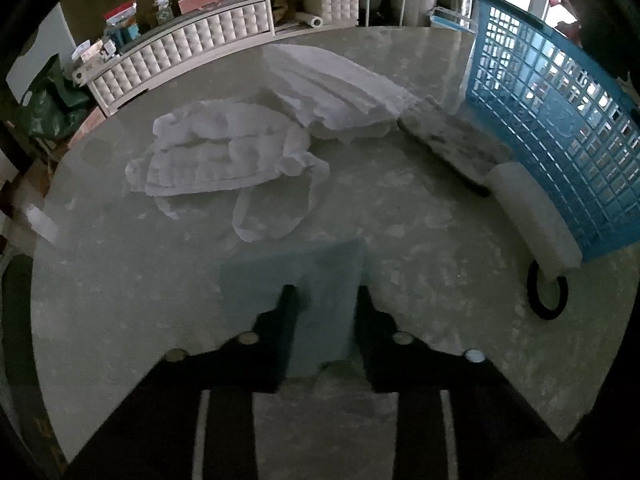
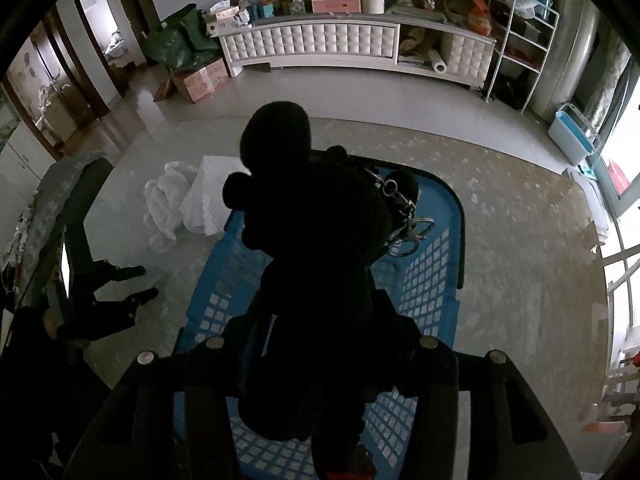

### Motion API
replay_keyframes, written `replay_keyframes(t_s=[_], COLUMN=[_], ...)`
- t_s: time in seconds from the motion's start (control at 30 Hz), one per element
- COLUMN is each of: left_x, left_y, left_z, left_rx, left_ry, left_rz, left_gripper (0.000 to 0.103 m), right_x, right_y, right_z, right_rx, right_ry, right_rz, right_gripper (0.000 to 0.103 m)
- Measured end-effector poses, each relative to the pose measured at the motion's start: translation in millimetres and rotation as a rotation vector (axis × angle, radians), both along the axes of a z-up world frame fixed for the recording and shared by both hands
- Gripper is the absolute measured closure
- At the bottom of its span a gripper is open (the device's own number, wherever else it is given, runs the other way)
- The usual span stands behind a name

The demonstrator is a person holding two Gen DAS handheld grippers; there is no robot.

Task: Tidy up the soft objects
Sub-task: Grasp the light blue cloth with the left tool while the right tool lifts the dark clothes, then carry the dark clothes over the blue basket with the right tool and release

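Left hand-held gripper [image 1: 326, 296] closed on a pale blue sponge-like pad [image 1: 296, 276] lying on the table [image 1: 120, 300]. Right hand-held gripper [image 2: 320, 344] grips a black plush toy [image 2: 316, 240], apparently a bear, above the blue basket [image 2: 424, 280]. White cloths [image 1: 224, 152] lie nearby.

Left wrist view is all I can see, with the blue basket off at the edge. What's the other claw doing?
Observer: The right claw holds a black plush toy above the blue basket.
Operator: Anything attached to the toy?
Observer: Yes, a metal keyring on a short chain hangs at its side.
Operator: Where is my left claw, with the pale blue pad, relative to that basket?
Observer: Beside the basket's outer wall, low over the table, with the white cloths beyond it.
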State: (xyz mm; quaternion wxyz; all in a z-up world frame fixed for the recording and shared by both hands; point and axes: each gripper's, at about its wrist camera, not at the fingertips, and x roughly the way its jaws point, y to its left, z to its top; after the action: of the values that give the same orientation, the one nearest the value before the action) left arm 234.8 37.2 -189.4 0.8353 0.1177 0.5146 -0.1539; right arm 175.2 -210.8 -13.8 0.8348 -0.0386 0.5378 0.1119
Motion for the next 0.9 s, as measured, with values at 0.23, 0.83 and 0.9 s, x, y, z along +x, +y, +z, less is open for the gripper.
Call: replay_keyframes(t_s=[0.23, 0.83, 0.9], left_x=[8, 2, 2], left_y=[9, 12, 13], left_z=[2, 15, 17], left_rx=[-0.024, -0.042, -0.046], left_ry=[0.017, 0.005, 0.005], left_rz=[0.029, 0.024, 0.023], left_gripper=[0.097, 0.098, 0.098], right_x=[-1, -5, -6], right_y=[-2, 11, 14], right_z=[-3, -74, -81], right_rx=[-0.035, -0.156, -0.168], right_ry=[0.017, 0.217, 0.239], right_rz=[0.004, 0.115, 0.137], right_gripper=[0.053, 0.053, 0.053])
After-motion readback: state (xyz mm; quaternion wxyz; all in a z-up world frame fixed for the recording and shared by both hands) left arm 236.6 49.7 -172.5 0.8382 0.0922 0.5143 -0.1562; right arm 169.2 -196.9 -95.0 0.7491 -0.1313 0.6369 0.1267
